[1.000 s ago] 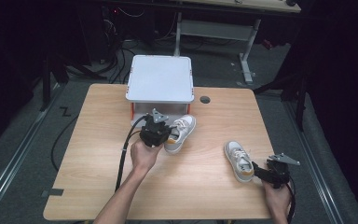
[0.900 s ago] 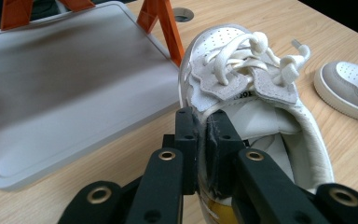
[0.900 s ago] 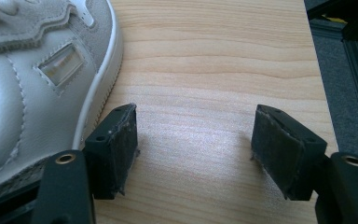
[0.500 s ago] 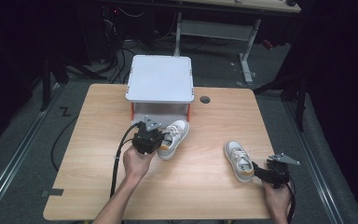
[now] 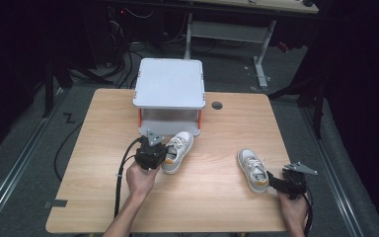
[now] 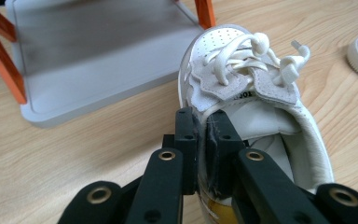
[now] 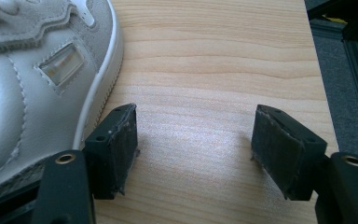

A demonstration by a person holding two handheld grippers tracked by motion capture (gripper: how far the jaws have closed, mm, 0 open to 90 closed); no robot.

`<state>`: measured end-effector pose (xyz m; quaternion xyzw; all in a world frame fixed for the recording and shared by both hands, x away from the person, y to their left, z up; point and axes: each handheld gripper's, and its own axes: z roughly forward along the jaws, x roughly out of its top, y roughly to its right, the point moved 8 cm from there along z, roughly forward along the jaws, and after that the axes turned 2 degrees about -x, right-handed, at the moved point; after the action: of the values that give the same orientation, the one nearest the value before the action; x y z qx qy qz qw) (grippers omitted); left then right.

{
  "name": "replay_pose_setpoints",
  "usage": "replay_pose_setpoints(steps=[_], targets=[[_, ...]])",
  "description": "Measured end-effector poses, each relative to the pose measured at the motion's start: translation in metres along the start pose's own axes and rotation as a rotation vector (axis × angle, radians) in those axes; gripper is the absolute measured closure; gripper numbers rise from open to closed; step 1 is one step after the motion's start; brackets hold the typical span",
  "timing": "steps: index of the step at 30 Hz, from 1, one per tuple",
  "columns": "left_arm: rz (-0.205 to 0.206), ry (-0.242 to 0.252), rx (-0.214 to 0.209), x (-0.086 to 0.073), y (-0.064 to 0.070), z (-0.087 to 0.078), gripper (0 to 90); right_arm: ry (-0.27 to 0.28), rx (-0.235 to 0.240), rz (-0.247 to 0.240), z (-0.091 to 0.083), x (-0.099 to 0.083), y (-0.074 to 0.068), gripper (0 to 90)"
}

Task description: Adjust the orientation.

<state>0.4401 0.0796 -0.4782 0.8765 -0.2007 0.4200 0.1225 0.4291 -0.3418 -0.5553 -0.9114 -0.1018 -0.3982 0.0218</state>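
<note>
A white sneaker with white laces lies in front of the shelf, toe toward it. My left gripper is shut on the inner side of its heel collar; in the left gripper view my left gripper has its jaws pinched together on that edge. A second white sneaker with an orange heel mark rests at the right of the table. My right gripper stands open just behind its heel. In the right gripper view this sneaker lies left of the left pad, with bare wood between the jaws of my right gripper.
A small white two-level shelf with orange legs stands at the back middle of the wooden table; its lower plate is bare. A round cable hole sits to its right. The table's right edge is close to my right gripper.
My left gripper has drawn the sneaker a little toward the person and leftward, away from the shelf. The right gripper and the second sneaker have stayed put.
</note>
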Motion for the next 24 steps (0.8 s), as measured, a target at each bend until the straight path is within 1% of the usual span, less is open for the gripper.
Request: replay_pose_setpoints(steps=[1, 2, 8, 11, 14, 18, 20, 23, 24], targets=[[-0.006, 0.0, 0.007, -0.002, 0.001, 0.0, 84.1, 0.0, 0.0, 0.001, 0.0, 0.0, 0.0, 31.5], [0.0, -0.004, 0.012, -0.004, 0.001, 0.0, 84.1, 0.0, 0.0, 0.0, 0.0, 0.0, 0.0, 31.5], [-0.002, -0.025, 0.041, -0.015, 0.003, 0.001, 84.0, 0.0, 0.0, 0.001, 0.0, 0.0, 0.0, 31.5], [-0.014, -0.034, 0.05, -0.02, 0.003, 0.004, 83.9, 0.0, 0.0, 0.0, 0.0, 0.0, 0.0, 31.5], [-0.026, -0.048, 0.044, -0.025, 0.005, 0.008, 83.7, 0.0, 0.0, 0.0, 0.0, 0.0, 0.0, 31.5], [-0.029, -0.066, 0.052, -0.029, 0.006, 0.011, 83.1, 0.0, 0.0, -0.001, 0.0, 0.0, 0.0, 31.5], [-0.029, -0.076, 0.049, -0.031, 0.008, 0.012, 82.5, 0.0, 0.0, -0.001, 0.0, 0.0, 0.0, 31.4], [-0.008, -0.088, 0.04, -0.034, 0.012, 0.012, 81.0, 0.0, 0.001, -0.001, 0.0, 0.0, 0.0, 31.4], [-0.012, -0.088, 0.029, -0.034, 0.014, 0.011, 80.8, 0.002, 0.0, -0.003, 0.0, 0.0, 0.0, 31.4]])
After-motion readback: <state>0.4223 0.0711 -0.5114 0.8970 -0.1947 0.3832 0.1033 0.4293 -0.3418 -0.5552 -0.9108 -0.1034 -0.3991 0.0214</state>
